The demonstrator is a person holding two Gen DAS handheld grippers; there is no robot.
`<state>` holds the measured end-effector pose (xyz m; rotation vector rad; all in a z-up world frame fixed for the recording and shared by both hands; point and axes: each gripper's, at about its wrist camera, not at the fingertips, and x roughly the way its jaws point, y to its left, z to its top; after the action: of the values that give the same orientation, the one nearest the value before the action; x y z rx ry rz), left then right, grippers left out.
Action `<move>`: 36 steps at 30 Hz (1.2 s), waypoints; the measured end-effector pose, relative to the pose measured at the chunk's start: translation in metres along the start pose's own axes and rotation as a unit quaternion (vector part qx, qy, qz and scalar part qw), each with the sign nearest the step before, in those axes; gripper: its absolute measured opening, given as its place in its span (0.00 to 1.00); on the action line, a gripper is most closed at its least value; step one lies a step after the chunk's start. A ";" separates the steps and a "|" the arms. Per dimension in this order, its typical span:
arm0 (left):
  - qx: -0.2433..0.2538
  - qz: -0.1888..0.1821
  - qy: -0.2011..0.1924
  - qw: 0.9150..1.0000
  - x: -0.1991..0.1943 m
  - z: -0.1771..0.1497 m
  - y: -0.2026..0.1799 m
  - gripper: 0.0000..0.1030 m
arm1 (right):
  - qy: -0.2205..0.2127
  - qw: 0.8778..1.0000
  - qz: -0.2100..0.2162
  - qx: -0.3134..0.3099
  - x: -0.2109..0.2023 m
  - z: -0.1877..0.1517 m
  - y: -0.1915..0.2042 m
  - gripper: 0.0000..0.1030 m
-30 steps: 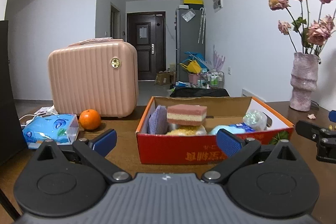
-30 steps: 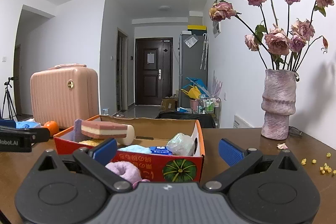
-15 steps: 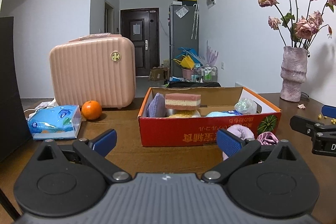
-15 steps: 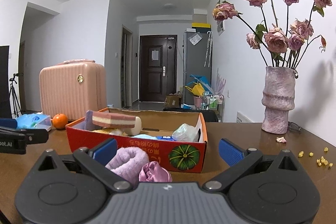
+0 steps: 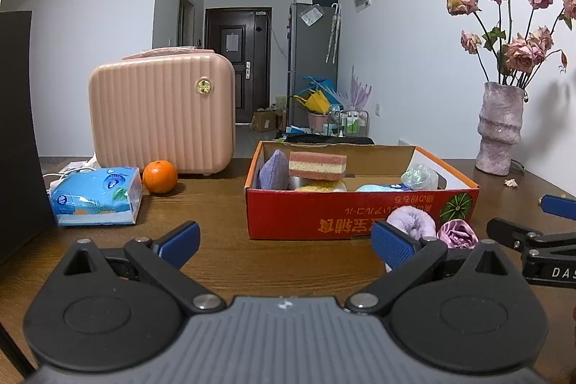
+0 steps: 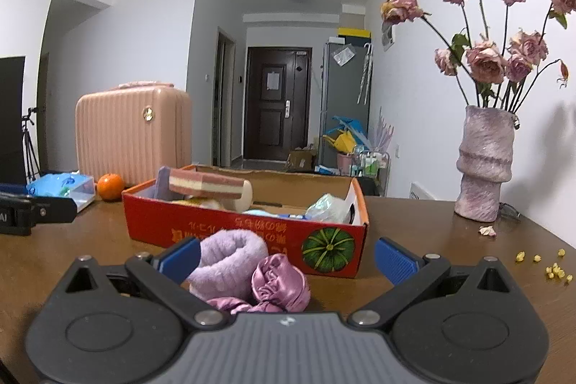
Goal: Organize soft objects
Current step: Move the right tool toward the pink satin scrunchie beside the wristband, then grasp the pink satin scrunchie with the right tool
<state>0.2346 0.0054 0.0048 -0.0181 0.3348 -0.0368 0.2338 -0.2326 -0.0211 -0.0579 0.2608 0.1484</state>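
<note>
Soft things lie on the brown table (image 6: pixel 414 233) right in front of the red box (image 6: pixel 252 233): a fluffy purple ring (image 6: pixel 230 258) and a shiny pink scrunchie (image 6: pixel 280 283), touching each other. They look light and squashy, so they should bend when pinched and not break. The shiny one may be slippery (the fluffy one looks easier to hold), so I would pinch each across its fat middle. The right gripper (image 6: pixel 286 258) is spread wide with nothing in it, and the two soft things sit just ahead of it, nearer its left finger. The left gripper (image 5: pixel 284 240) is spread wide too and holds nothing. Inside the box I can see a pink and yellow sponge (image 6: pixel 208 186) on top, a purple pad (image 5: pixel 273 170), something light blue (image 5: pixel 378 188) and a crinkly clear bag (image 6: pixel 329 207). There looks to be room left on the right side.
</note>
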 end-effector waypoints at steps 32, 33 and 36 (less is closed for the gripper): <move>0.018 -0.006 0.048 0.999 0.016 -0.014 -0.004 1.00 | 0.193 0.978 0.049 0.053 0.086 -0.020 -0.003 0.48; 0.019 -0.006 0.049 0.999 0.017 -0.014 -0.005 1.00 | 0.193 0.979 0.049 0.053 0.085 -0.020 -0.002 0.45; 0.021 -0.004 0.052 0.998 0.018 -0.015 -0.005 1.00 | 0.190 0.979 0.048 0.063 0.083 -0.020 -0.005 0.34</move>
<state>0.2467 -0.0008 -0.0153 0.0235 0.4374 -0.0532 0.3092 -0.2279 -0.0616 0.0537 0.6557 0.2158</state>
